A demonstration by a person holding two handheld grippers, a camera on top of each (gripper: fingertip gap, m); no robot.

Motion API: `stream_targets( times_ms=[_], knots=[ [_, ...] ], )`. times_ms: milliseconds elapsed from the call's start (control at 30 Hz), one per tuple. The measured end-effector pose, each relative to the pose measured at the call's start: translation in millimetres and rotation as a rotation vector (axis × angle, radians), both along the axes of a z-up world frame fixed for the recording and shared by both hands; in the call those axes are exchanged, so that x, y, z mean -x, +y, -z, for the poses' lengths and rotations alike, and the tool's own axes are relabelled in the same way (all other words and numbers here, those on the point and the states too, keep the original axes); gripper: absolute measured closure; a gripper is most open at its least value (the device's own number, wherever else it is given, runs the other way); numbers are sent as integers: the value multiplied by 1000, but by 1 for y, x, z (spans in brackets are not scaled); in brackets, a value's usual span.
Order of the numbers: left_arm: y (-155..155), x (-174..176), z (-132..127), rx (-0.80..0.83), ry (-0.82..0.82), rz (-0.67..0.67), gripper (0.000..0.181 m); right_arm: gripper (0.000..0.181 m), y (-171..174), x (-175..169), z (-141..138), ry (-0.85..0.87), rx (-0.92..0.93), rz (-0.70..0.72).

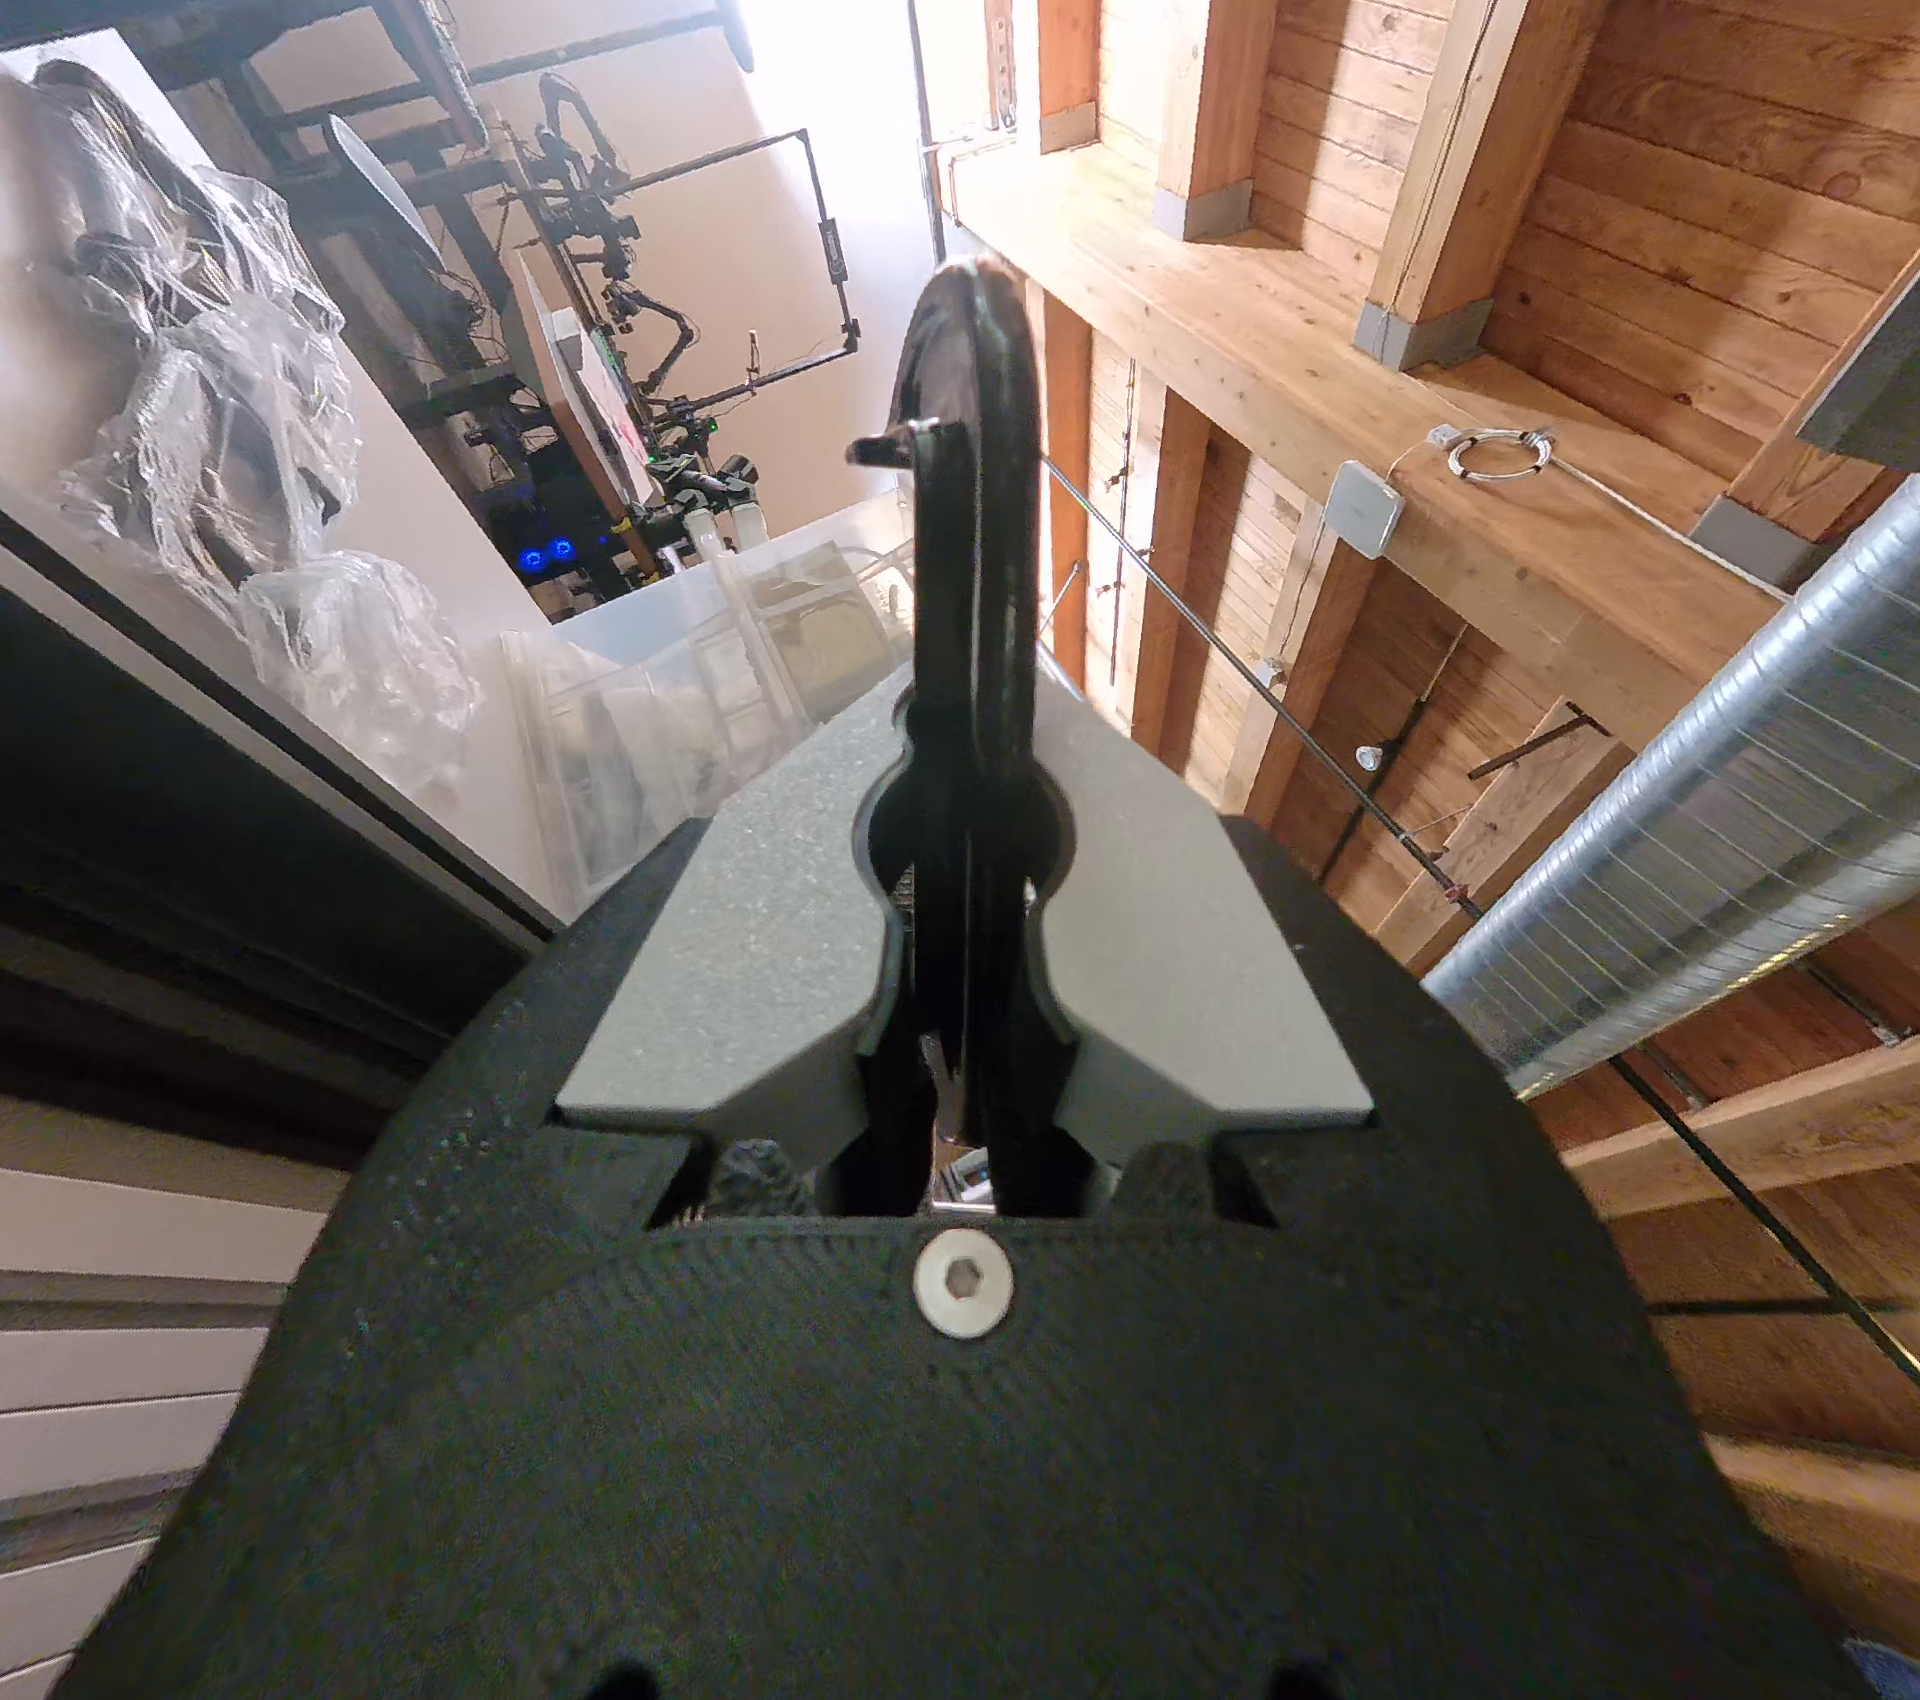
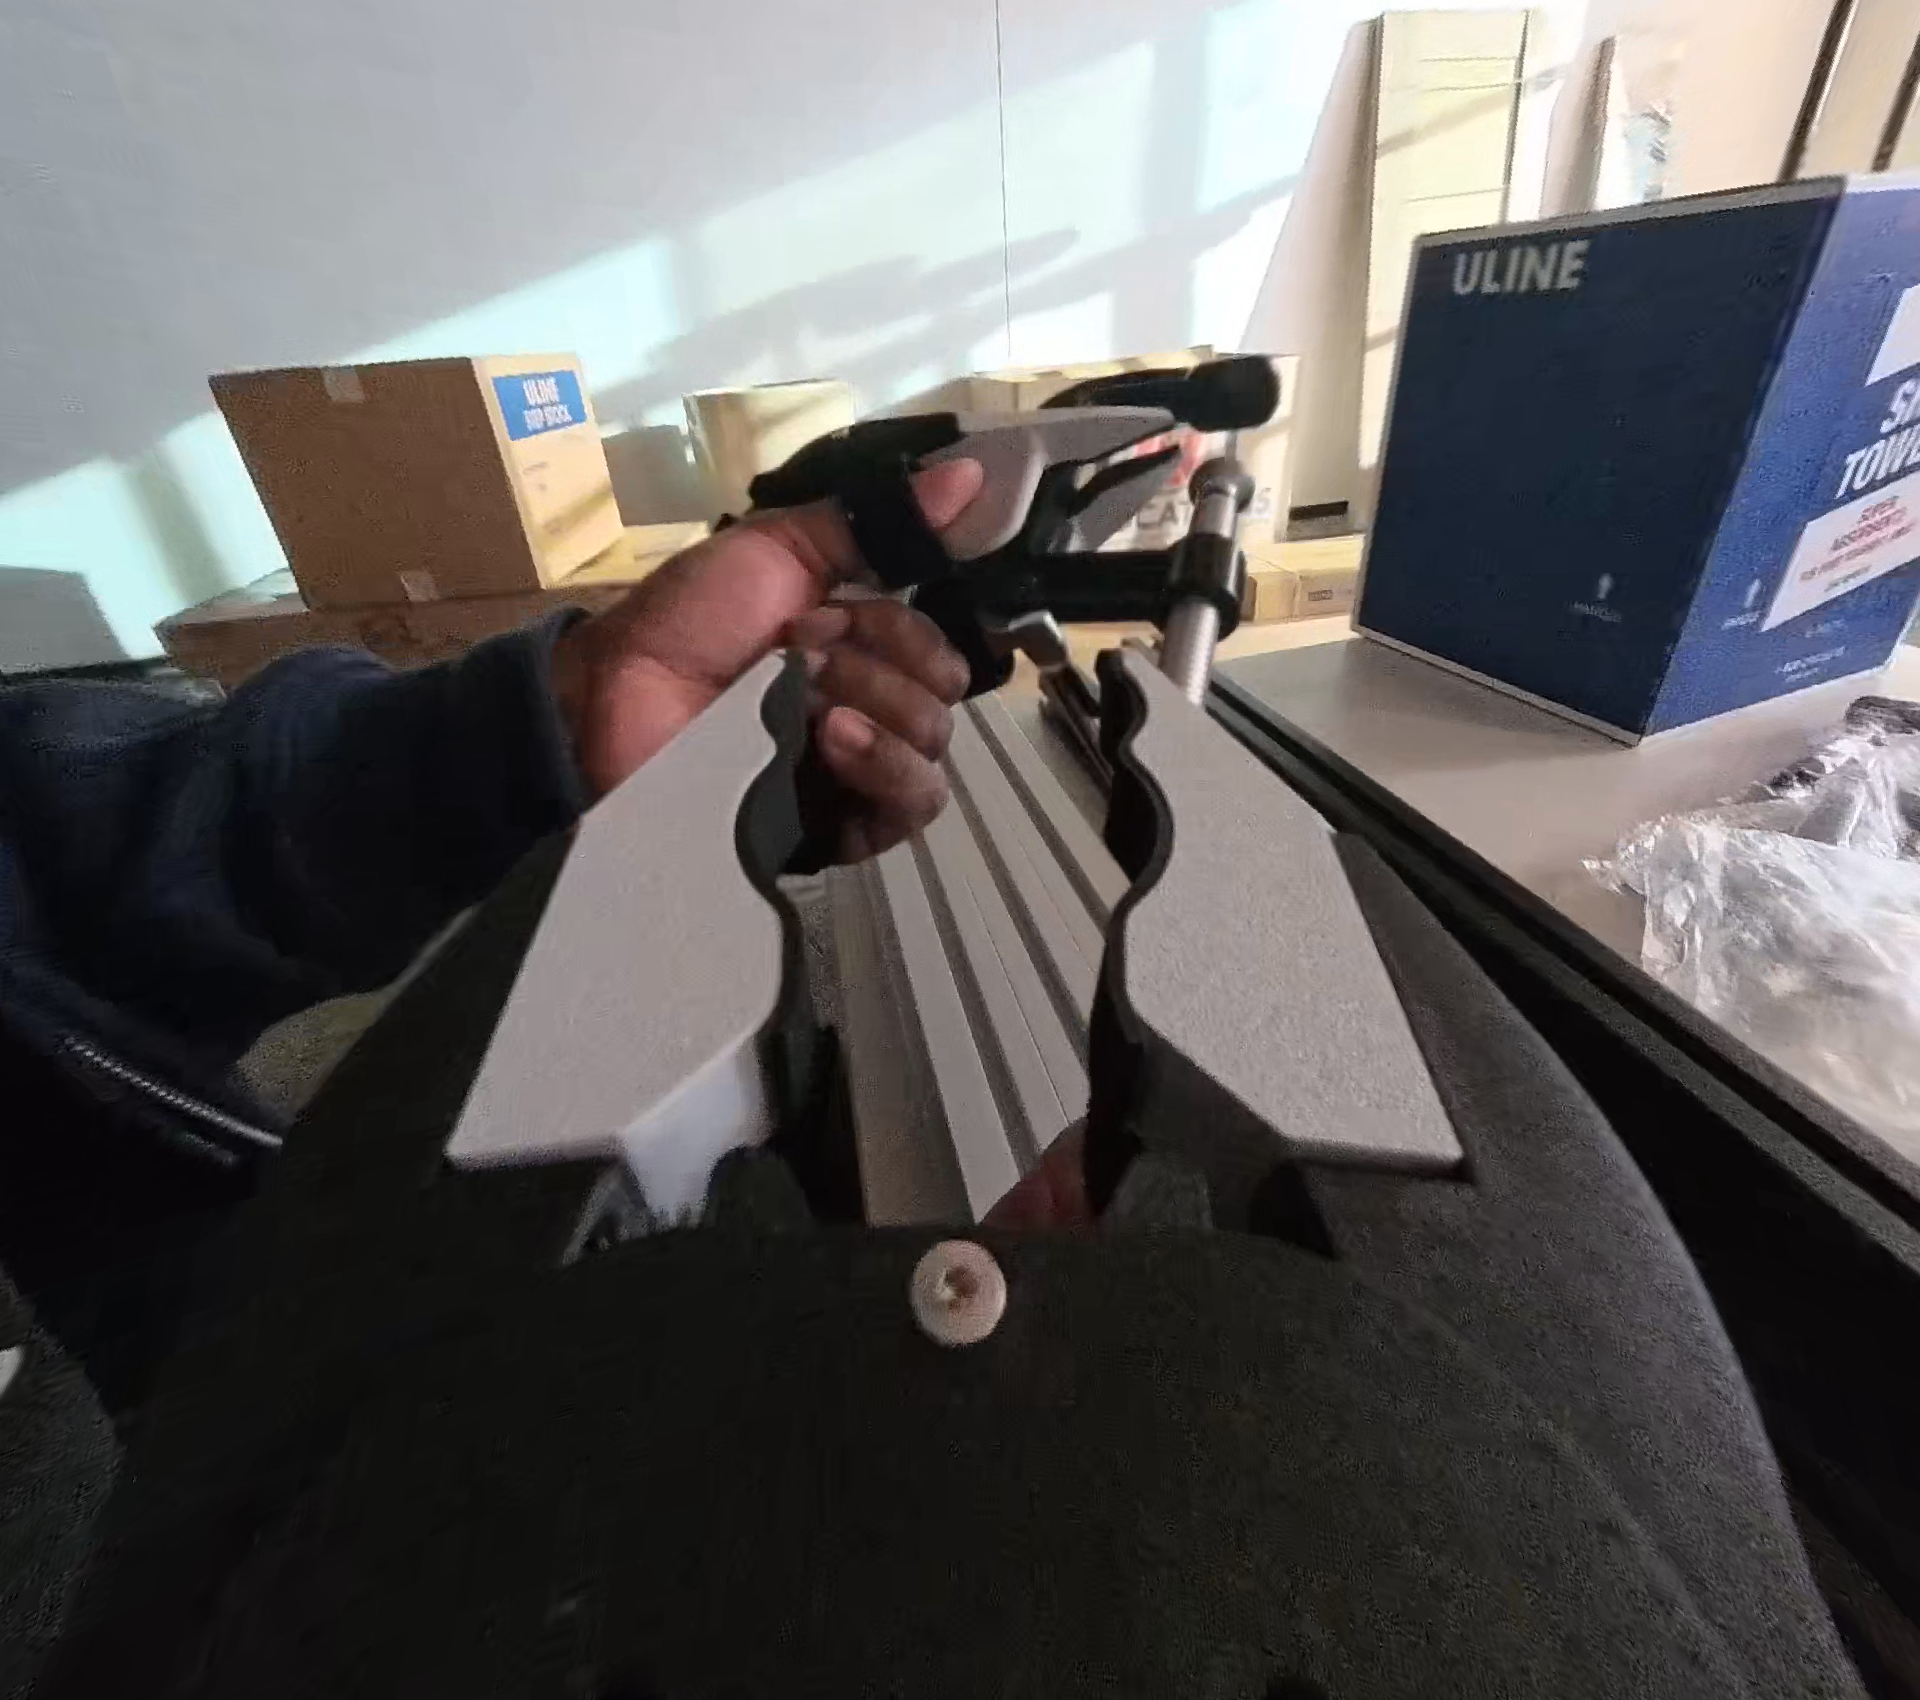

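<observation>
**Left gripper [image 1: 971,715] pinches a black piece [image 1: 971,455]; right gripper [image 2: 945,684] spread**

Two grippers show. The left one points up at a wooden ceiling [image 1: 1558,92], its jaws pressed on one thin black piece standing edge-on between them. The right one is spread and holds nothing; one grey rail [image 2: 977,975] shows through the gap. Beyond it, one hand [image 2: 748,642] grips the left gripper. Far left sits one brown box [image 2: 416,476], to the right one blue box [image 2: 1621,455], with crumpled plastic [image 2: 1766,902] near right

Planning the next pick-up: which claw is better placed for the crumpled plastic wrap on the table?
Probably right: the right claw is open and facing the table with the plastic wrap; the left claw is shut on a black curved part, pointing at the wooden ceiling.
</observation>
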State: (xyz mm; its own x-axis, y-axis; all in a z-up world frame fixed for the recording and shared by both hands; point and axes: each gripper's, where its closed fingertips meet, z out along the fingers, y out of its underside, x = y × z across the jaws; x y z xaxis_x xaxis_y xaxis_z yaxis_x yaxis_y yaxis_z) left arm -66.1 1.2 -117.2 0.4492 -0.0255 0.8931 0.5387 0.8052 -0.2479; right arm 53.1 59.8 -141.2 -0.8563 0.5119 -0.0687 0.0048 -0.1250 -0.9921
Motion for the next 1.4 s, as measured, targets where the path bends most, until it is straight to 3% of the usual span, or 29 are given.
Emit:
stream_targets(
  times_ms=[200,400,633,833,1167,1400],
  knots=[
    [-5,-3,-6,68,36,-43,165,123,11,1,1,-73,23,41],
    [-22,-22,-8,126,84,-104,165,122,23,-21,10,-121,10,61],
    [-42,-101,10,182,133,-168,166,124,27,-61,21,-152,91,54],
    [-39,-180,39,341,149,-209,165,124,28,-119,26,-153,137,46],
    [14,-298,79,489,139,-164,163,126,63,-246,42,-160,209,163],
    [79,-320,88,582,221,-153,163,127,112,-293,35,-120,234,280]
  ],
)
